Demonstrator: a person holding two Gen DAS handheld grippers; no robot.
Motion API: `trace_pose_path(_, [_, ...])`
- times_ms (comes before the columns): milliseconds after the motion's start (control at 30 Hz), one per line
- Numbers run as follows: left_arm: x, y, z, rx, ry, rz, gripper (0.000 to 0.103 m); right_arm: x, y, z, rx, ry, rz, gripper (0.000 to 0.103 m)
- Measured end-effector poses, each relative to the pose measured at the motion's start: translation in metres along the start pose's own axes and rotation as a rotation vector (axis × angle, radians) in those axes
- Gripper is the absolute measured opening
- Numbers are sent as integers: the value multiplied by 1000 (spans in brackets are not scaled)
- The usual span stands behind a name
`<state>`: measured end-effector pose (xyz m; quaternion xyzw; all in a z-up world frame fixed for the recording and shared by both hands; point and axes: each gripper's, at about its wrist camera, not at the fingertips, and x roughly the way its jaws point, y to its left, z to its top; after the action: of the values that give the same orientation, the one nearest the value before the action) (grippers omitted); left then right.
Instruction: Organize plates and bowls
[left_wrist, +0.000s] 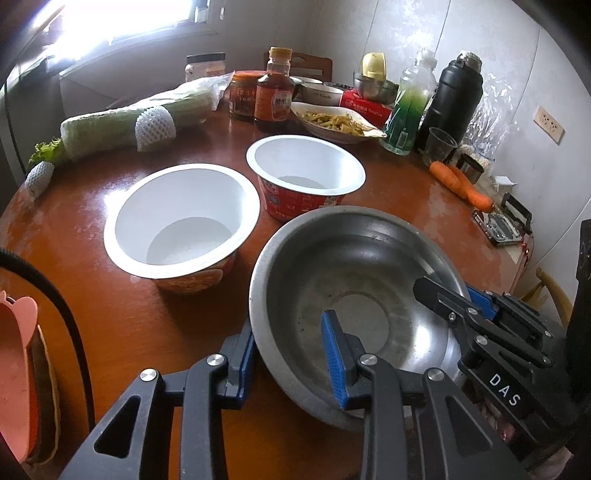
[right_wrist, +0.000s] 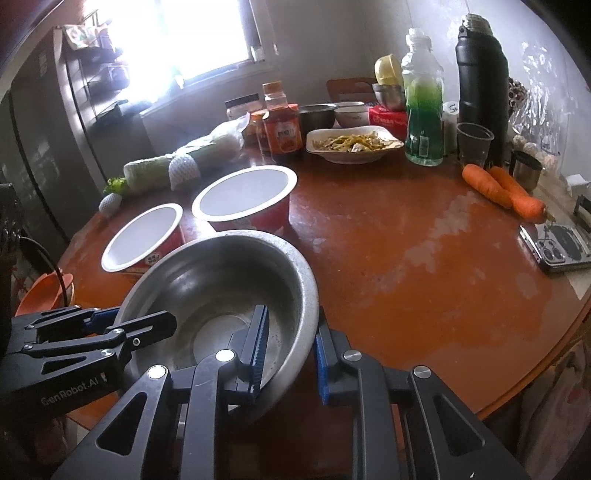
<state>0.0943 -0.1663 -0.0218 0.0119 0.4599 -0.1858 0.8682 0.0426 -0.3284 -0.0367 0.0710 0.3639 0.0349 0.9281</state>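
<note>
A steel bowl (left_wrist: 354, 258) (right_wrist: 221, 273) sits at the near edge of the round brown table (right_wrist: 406, 258), empty inside. My left gripper (left_wrist: 290, 360) is shut on its near-left rim, one blue pad outside the wall and one inside; in the right wrist view the left gripper (right_wrist: 129, 319) shows at the bowl's left side. My right gripper (right_wrist: 290, 354) is shut on the near-right rim, also astride the wall, and my right gripper (left_wrist: 454, 295) appears at the bowl's right. Two empty white-lined paper bowls (left_wrist: 181, 221) (left_wrist: 304, 166) stand just beyond.
A plate of food (left_wrist: 336, 122), sauce bottle (left_wrist: 275, 92), green drink bottle (left_wrist: 410, 107), black flask (left_wrist: 454, 96) and more bowls crowd the far side. Carrots (left_wrist: 461, 182) and a phone (right_wrist: 561, 251) lie at the right. A wrapped vegetable (left_wrist: 140, 122) lies at the left.
</note>
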Motion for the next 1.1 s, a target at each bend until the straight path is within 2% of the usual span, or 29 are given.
trace_pose_path(267, [-20,15,-11,-24,-10,15,34,-11,22,-1,-49,-2,15,24])
trace_pose_path(600, [-36,39,-34,-55,1,43,34,-14,57,-17,-114,40,61,24])
trace_pose_path(1100, [-31,55,-41,-94,15,46,34,-4,72,-23,-134,80,86,24])
